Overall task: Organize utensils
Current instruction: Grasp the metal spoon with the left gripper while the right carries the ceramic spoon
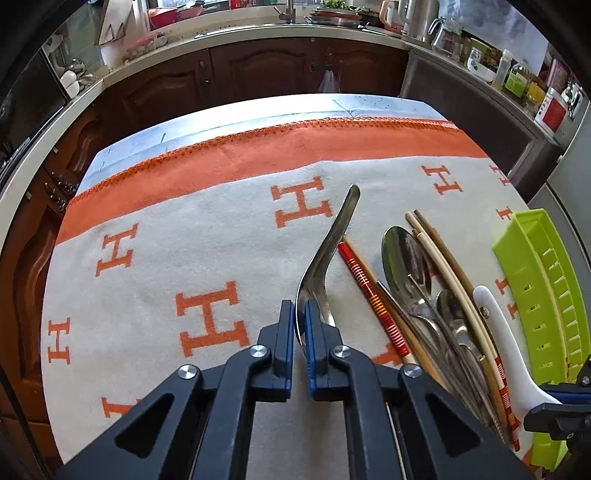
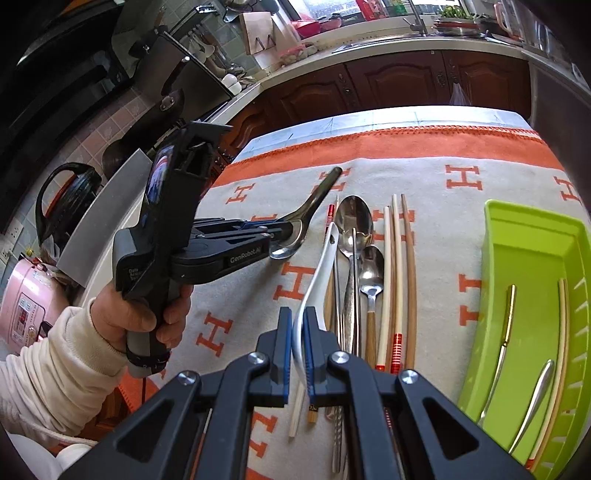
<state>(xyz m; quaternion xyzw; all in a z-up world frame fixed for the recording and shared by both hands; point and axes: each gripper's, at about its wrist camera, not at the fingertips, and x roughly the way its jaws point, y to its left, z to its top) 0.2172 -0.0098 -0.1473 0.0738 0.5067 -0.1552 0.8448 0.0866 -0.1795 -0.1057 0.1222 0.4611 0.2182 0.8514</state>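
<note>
My left gripper (image 1: 300, 314) is shut on the bowl of a steel spoon (image 1: 334, 236), its handle pointing away over the cloth; the right wrist view shows this gripper (image 2: 284, 230) and spoon (image 2: 314, 199) held above the cloth. My right gripper (image 2: 298, 325) is shut on a white ceramic spoon (image 2: 317, 273), which also shows in the left wrist view (image 1: 498, 325). A pile of steel spoons (image 2: 354, 221) and chopsticks (image 2: 397, 266) lies on the cloth. A green tray (image 2: 532, 243) at the right holds a few utensils (image 2: 506, 325).
An orange and cream cloth with H letters (image 1: 207, 314) covers the table. Kitchen counters (image 1: 258, 33) and wooden cabinets (image 1: 258, 70) stand beyond it. A pink cooker (image 2: 26, 306) and a black kettle (image 2: 66, 199) sit at the left.
</note>
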